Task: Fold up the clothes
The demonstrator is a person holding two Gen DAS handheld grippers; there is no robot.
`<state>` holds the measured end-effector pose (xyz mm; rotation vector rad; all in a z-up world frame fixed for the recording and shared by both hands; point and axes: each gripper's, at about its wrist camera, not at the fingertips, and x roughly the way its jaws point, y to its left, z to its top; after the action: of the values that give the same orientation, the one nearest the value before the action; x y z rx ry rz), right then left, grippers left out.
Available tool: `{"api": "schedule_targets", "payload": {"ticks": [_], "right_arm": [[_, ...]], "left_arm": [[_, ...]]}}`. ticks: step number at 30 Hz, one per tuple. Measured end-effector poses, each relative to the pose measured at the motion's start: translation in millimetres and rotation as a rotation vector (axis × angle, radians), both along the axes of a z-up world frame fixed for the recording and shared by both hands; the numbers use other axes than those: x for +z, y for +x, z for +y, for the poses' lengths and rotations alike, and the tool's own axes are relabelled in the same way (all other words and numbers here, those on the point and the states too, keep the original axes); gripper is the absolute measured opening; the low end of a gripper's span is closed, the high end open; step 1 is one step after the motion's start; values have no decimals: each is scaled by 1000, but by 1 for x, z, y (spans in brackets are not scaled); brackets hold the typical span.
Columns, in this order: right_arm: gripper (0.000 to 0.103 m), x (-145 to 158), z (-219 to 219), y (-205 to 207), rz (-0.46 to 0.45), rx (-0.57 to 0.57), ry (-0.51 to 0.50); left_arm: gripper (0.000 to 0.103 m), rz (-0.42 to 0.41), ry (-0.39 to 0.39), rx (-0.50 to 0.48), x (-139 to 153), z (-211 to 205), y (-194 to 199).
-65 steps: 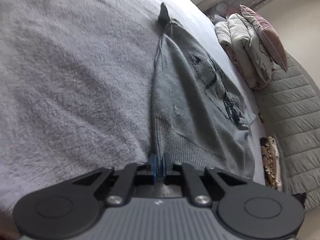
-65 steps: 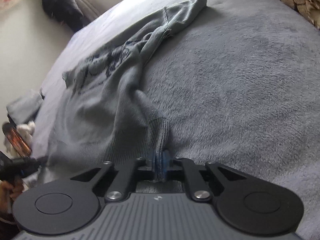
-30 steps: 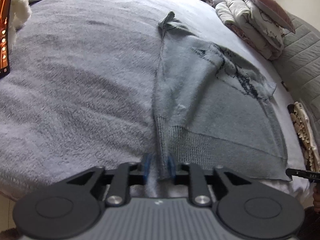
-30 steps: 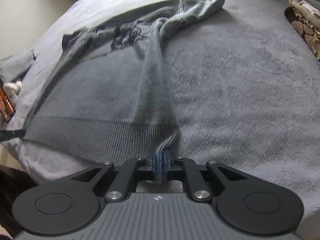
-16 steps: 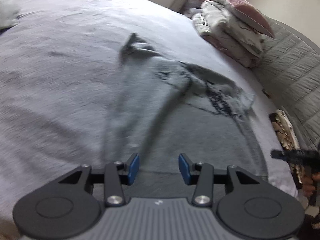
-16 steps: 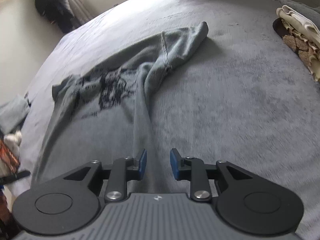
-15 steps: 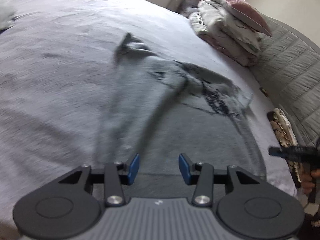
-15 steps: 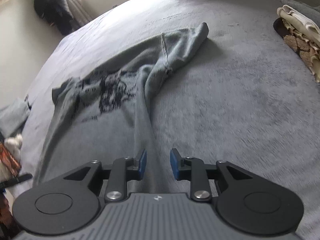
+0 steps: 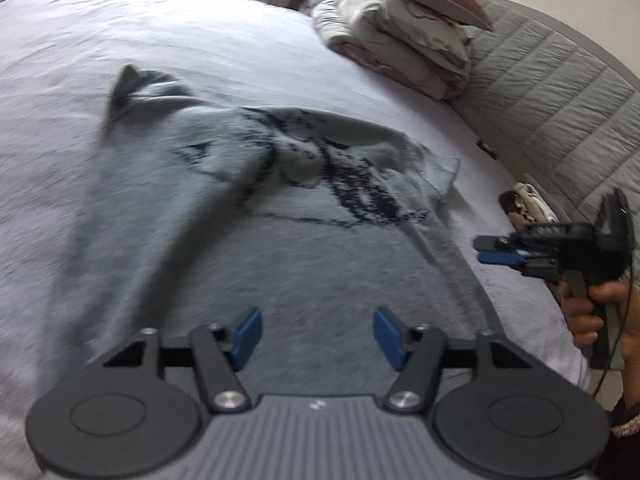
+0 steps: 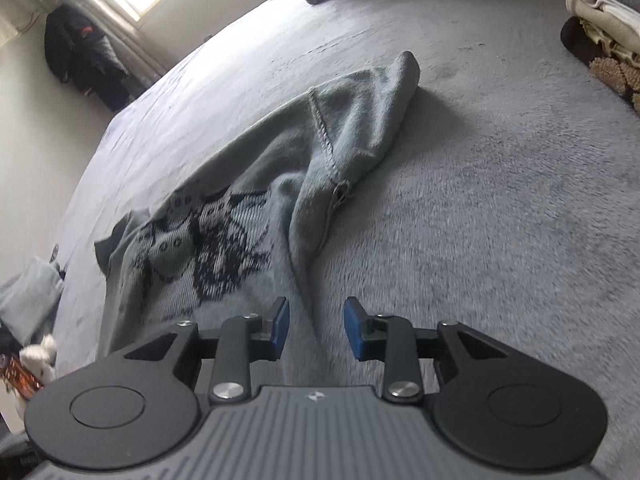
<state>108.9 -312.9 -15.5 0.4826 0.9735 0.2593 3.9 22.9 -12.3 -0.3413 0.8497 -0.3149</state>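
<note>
A grey knitted sweater (image 9: 224,216) with a dark pattern lies spread on the grey bed cover (image 9: 120,32), one sleeve bunched at its far end. My left gripper (image 9: 316,334) hovers over the sweater's lower body, its jaws opening wide with nothing between them. In the right wrist view the sweater (image 10: 248,208) shows its pattern and a folded sleeve (image 10: 360,120). My right gripper (image 10: 316,326) is above the sweater's side edge, jaws opening, pads clear of the cloth. The right gripper (image 9: 500,250) also shows at the right in the left wrist view, held by a hand (image 9: 600,308).
Folded bedding and a pink pillow (image 9: 408,36) are stacked by the quilted headboard (image 9: 560,80). Folded clothes (image 10: 604,32) sit at the bed's right side. A dark bag (image 10: 84,56) hangs by the window. A grey cloth (image 10: 28,300) lies at the bed's left edge.
Both grippers let go of the sweater's hem and opened. Both moved forward over the sweater, which now lies flat on the bed.
</note>
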Motion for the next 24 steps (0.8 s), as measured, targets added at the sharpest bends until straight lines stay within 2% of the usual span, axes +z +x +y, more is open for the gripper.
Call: {"api": "schedule_targets", "payload": {"ticks": [4, 6, 12, 20, 21, 22, 23, 24], "right_arm": [[35, -11, -7, 17, -6, -36, 33], [39, -16, -11, 26, -17, -52, 47], [40, -33, -22, 47, -33, -102, 116], [39, -49, -25, 66, -93, -163, 230], [35, -51, -23, 68, -92, -163, 242], [20, -53, -21, 70, -89, -155, 252], [13, -52, -18, 70, -92, -152, 239], [12, -51, -16, 71, -94, -149, 224]], "left_arm": [[75, -42, 11, -65, -13, -19, 4], [78, -66, 32, -100, -20, -30, 6], [88, -128, 57, -193, -29, -53, 9], [92, -156, 78, -231, -35, -69, 18], [92, -159, 77, -232, -35, -70, 19], [92, -162, 74, -233, -35, -70, 19], [92, -164, 72, -233, -36, -70, 20], [92, -165, 69, -234, -36, -70, 21]]}}
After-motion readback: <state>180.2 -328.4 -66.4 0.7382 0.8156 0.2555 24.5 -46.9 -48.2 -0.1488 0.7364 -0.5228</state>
